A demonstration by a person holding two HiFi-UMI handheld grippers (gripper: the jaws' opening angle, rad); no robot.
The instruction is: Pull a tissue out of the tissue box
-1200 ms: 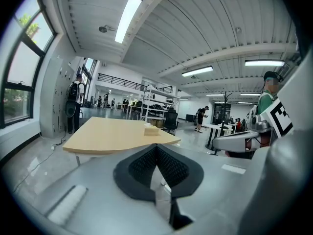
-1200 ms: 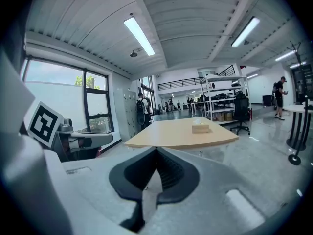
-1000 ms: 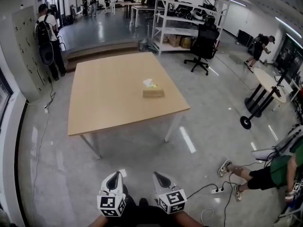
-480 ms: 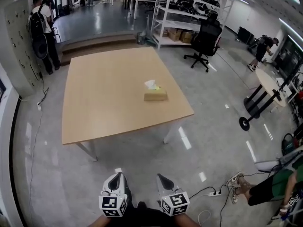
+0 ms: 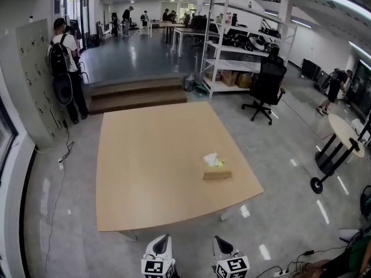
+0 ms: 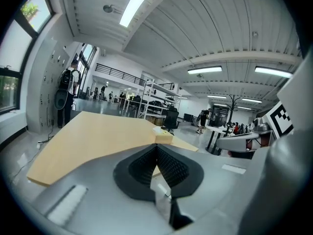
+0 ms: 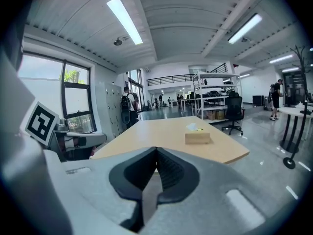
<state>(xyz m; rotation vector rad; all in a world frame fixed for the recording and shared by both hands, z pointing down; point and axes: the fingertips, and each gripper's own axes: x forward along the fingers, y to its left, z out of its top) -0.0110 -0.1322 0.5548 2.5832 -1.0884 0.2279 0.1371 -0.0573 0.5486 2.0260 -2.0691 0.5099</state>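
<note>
A tan tissue box [image 5: 217,173] with a white tissue [image 5: 211,159] sticking out of its top sits near the right front of the light wooden table [image 5: 151,167]. The box also shows ahead in the right gripper view [image 7: 198,138] and, partly hidden behind the jaws, in the left gripper view [image 6: 164,137]. My left gripper [image 5: 162,245] and right gripper [image 5: 221,246] hang at the bottom edge of the head view, short of the table's near edge. Both are shut with nothing between their jaws [image 6: 156,147] [image 7: 156,151].
A person with a backpack [image 5: 61,62] stands by the left wall. Metal shelving [image 5: 240,57] and a black office chair [image 5: 268,86] stand beyond the table. A round stand table [image 5: 339,143] is at the right. Cables and a power strip [image 5: 284,271] lie on the floor at the lower right.
The table and tissue box have drawn much nearer as I moved towards them. Both grippers stay shut and side by side, now lower in the head view.
</note>
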